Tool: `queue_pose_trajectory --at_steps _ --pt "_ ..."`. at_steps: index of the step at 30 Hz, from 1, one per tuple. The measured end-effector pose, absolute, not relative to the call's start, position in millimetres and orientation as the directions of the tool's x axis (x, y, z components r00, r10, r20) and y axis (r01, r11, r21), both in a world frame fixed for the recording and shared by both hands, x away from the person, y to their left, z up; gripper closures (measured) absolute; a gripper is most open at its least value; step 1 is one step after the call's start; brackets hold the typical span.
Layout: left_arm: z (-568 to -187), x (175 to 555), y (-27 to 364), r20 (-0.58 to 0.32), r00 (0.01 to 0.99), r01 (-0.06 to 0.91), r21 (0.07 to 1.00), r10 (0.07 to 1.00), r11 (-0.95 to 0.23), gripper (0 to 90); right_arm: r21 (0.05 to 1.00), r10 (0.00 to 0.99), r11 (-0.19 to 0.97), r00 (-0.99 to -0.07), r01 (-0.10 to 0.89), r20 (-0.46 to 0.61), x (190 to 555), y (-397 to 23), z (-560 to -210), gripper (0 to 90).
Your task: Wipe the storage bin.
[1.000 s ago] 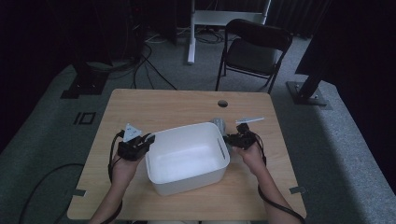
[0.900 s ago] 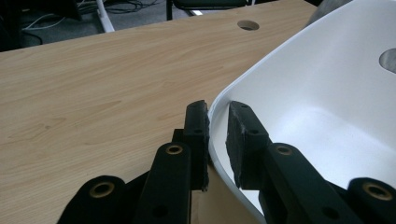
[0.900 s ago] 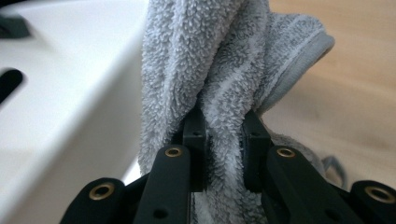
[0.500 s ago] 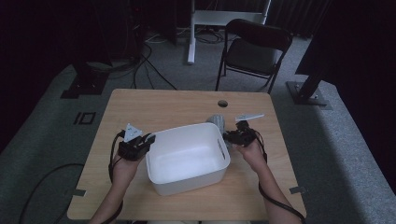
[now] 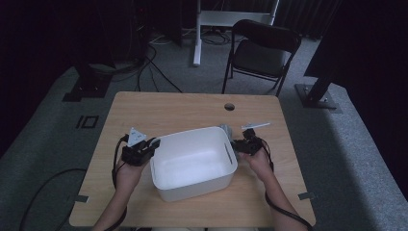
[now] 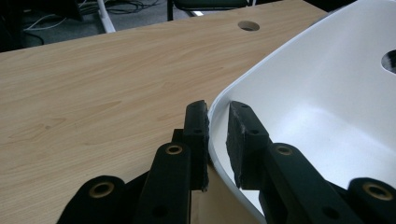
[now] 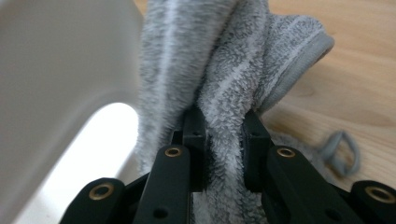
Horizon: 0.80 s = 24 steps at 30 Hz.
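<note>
The right gripper [image 7: 219,140] clenches a soft, limp grey towel [image 7: 224,60]; the left gripper [image 6: 217,135] pinches the stiff, light white tub's [image 6: 327,93] rim.

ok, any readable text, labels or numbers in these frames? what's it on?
None readable.
White plastic tub: plain, no label.
Grey fluffy towel: no tag with print in sight.
Light wooden table: bare wood grain.
Black gripper fingers: no markings.
Small white strip on the table's far right: too small to read, if it bears anything.
</note>
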<state>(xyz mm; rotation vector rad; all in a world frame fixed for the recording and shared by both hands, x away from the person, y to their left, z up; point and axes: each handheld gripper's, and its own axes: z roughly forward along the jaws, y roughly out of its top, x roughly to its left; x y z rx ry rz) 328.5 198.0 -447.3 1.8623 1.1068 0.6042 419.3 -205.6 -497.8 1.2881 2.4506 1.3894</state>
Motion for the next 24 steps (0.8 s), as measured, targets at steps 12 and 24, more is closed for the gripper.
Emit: queue_pose_trajectory --at_steps 12,24 --pt "-447.3 328.3 197.8 -0.02 0.49 0.453 0.86 0.872 -0.235 78.1 0.831 0.659 0.136 -0.676 0.54 0.332 362.7 -251.7 -449.0 76.8" --pt "-447.1 328.0 196.6 -0.017 0.485 0.455 0.859 0.875 -0.236 78.1 0.807 0.627 0.227 -0.716 0.545 0.308 328.2 -232.1 -468.8 76.8"
